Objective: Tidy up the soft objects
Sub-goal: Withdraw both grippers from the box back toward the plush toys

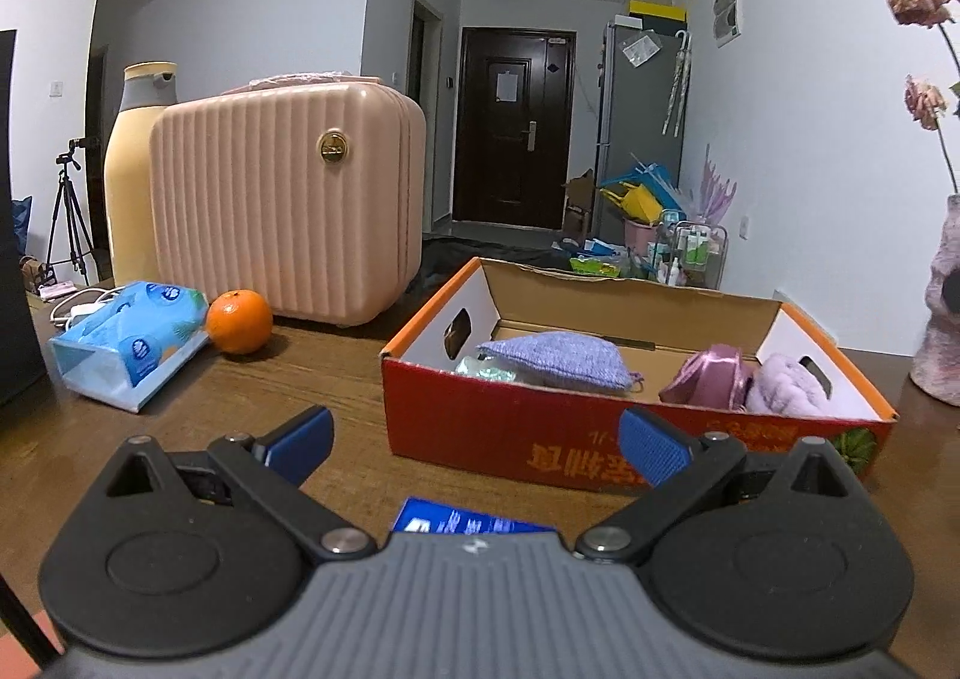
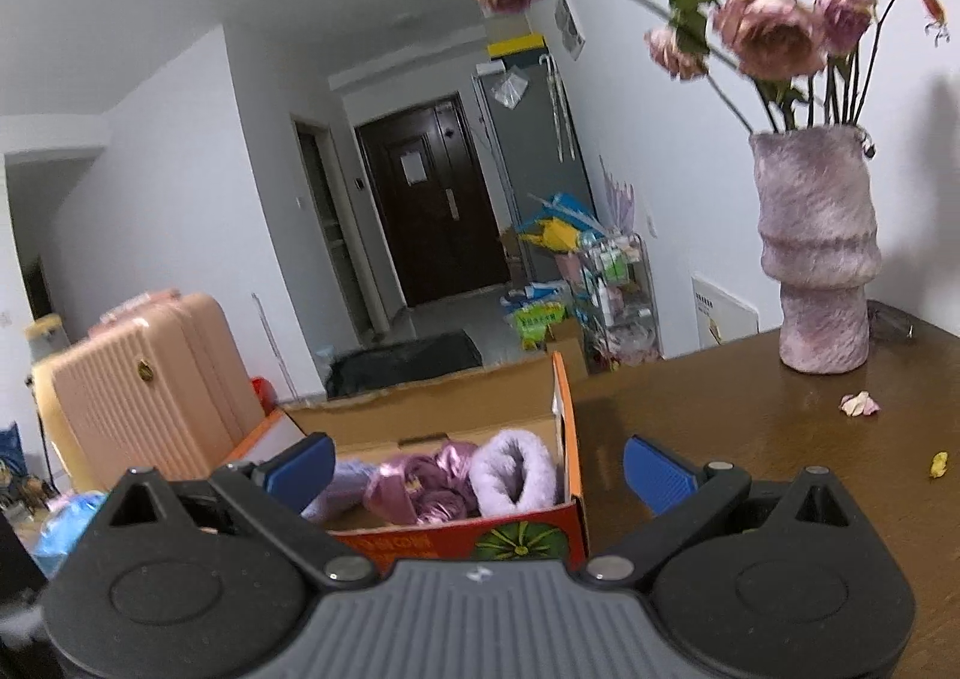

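Observation:
An open red and orange cardboard box (image 1: 540, 427) stands on the wooden table. In it lie a purple knitted piece (image 1: 555, 361), a shiny pink cloth (image 1: 708, 376) and a fluffy lilac slipper (image 1: 786, 394). My left gripper (image 1: 477, 442) is open and empty, just before the box's front wall. In the right wrist view the box (image 2: 567, 439) is below and left; the pink cloth (image 2: 420, 490) and the slipper (image 2: 516, 472) show inside. My right gripper (image 2: 480, 469) is open and empty, above the box's right end.
A blue tissue pack (image 1: 129, 343) and an orange (image 1: 239, 321) lie left of the box, before a pink ribbed case (image 1: 282, 211) and a yellow bottle (image 1: 135, 163). A blue packet (image 1: 468, 523) lies under my left gripper. A fuzzy vase of dried roses (image 2: 819, 253) stands at right.

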Action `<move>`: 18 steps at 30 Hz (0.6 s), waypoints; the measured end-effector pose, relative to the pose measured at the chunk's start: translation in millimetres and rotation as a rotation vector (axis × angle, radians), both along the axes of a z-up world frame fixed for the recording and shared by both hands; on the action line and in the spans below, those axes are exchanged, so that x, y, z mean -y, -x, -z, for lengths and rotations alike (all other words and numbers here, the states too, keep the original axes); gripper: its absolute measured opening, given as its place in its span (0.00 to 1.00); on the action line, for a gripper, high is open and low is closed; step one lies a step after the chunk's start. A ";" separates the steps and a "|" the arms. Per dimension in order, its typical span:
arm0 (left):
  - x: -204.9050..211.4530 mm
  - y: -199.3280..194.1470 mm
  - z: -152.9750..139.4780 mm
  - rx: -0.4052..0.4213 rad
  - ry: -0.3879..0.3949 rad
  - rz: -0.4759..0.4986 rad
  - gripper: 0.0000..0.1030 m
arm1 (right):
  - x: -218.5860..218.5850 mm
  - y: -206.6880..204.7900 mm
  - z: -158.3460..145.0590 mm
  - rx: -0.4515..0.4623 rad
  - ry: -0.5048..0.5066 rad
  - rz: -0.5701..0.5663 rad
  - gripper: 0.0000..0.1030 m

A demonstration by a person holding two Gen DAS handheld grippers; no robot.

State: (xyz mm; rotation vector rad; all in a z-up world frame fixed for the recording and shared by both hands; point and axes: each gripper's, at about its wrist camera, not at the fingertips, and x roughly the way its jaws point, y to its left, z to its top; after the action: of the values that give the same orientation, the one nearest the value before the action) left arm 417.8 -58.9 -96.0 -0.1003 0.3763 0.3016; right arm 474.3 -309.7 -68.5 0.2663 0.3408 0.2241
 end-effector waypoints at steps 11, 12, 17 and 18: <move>8.1 44.0 -2.1 -0.007 0.010 0.053 1.00 | 7.6 47.3 -19.3 0.021 0.066 -0.031 1.00; 8.7 47.8 -2.5 -0.009 0.011 0.057 1.00 | 7.7 50.3 -18.3 0.019 0.077 -0.033 1.00; 11.6 64.7 -3.6 -0.018 0.013 0.078 1.00 | 10.2 70.8 -7.3 0.015 0.128 -0.031 1.00; 12.3 68.3 -3.8 -0.019 0.013 0.082 1.00 | 11.5 76.4 -4.3 0.018 0.133 -0.028 1.00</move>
State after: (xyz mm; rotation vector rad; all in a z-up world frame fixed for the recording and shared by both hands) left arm 349.6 -71.1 -92.2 -0.0943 0.4004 0.2190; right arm 398.0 -321.1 -64.2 0.1289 0.3405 0.2299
